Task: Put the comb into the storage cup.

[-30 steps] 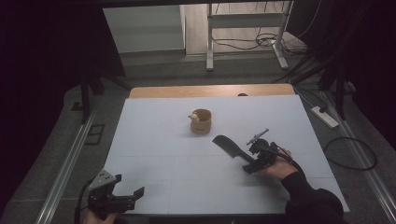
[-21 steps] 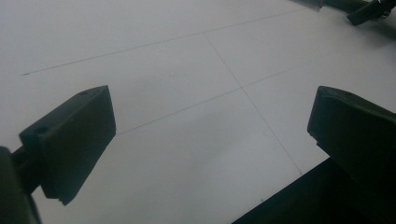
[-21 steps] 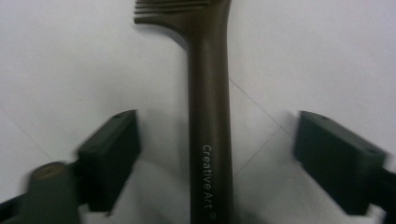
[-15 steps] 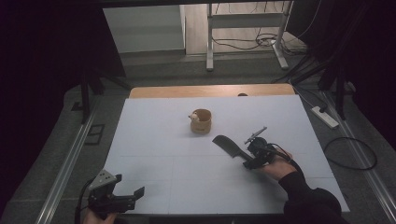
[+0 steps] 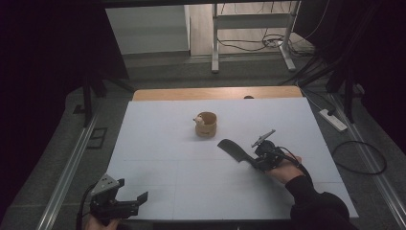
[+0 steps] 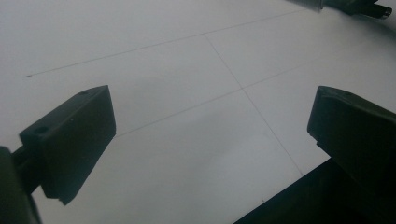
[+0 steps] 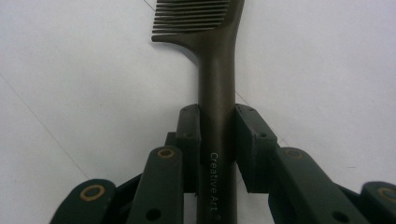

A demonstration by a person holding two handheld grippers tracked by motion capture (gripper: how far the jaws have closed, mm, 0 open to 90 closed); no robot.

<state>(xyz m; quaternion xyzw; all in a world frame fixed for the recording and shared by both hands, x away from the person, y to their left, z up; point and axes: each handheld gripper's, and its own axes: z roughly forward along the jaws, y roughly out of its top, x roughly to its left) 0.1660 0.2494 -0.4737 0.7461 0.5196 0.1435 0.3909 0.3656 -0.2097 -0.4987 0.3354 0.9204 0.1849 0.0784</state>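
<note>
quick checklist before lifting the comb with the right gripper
1. Right gripper jaws have just been closing and now press both sides of the comb handle: ok.
2. Grip sits on the handle, not the teeth: ok.
3. Grip firm enough to lift: cannot tell.
4. Wooden cup stands apart from the comb: ok.
5. Left gripper is open, away at the table's near edge: ok.

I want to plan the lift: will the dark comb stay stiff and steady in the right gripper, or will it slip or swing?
The comb looks rigid, so it probably will not bend. The right gripper has just been closing and its pads press the smooth rounded handle, which might slip or twist. The toothed head reaches far past the jaws, so it may droop.
</note>
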